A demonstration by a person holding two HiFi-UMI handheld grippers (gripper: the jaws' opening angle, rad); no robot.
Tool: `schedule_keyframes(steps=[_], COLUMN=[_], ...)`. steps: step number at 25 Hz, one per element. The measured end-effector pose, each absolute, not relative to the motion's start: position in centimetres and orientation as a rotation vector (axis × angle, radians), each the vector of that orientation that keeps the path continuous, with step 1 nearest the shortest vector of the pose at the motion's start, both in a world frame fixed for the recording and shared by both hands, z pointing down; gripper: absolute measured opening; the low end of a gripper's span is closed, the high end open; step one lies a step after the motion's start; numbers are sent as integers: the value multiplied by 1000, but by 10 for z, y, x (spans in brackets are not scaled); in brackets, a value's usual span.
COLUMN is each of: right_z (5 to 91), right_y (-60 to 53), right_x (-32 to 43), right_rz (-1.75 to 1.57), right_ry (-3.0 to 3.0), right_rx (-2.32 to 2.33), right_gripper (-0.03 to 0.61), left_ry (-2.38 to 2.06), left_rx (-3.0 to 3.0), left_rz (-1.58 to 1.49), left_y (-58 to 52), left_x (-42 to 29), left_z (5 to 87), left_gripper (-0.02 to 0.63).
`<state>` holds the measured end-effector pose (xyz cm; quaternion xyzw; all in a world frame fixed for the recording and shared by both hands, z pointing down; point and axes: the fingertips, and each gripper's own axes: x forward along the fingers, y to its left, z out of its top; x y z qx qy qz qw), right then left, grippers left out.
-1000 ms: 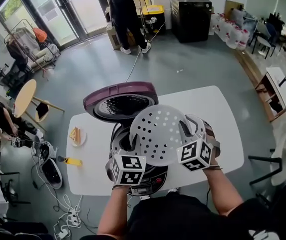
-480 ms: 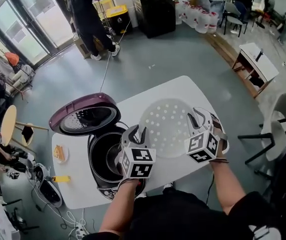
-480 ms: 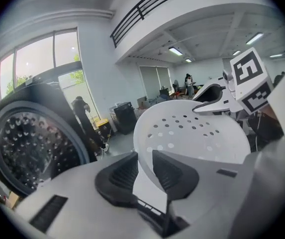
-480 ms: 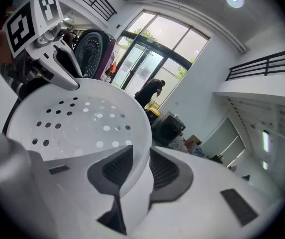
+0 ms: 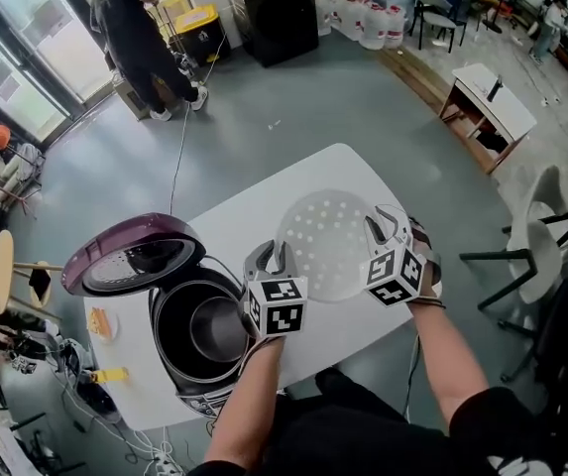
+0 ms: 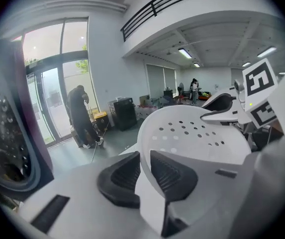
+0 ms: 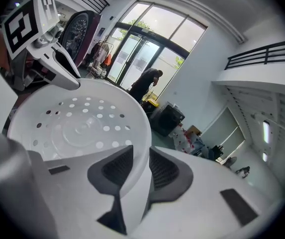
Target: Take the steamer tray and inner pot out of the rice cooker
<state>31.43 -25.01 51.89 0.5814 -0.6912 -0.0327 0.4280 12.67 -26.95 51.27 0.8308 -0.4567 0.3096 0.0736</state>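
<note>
Head view — left gripper [image 5: 269,255] and right gripper [image 5: 387,224] fingers each pinch the steamer tray [image 5: 323,231] rim

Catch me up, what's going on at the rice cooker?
A person grips the white steamer tray by its rim with the left gripper and the right gripper, one on each side, over the table beside the open rice cooker. The inner pot is still sitting in the cooker.

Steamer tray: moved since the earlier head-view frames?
Yes. The steamer tray was over the open rice cooker; now it is to the cooker's right, above the table.
</note>
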Motion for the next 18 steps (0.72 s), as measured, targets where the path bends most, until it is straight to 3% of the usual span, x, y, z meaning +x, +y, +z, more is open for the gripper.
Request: schedule_keyframes(steps=[18], right_z=[707], right_y=[-318], right_x=[332], right_rz=[68], right_ry=[-1760], right_rx=[1261], right_gripper=[104], left_ry=[-1462], left_rx=[2224], left_rz=[1119], left_y=[-327], left_x=[142], left_z=[692], left_gripper=[63])
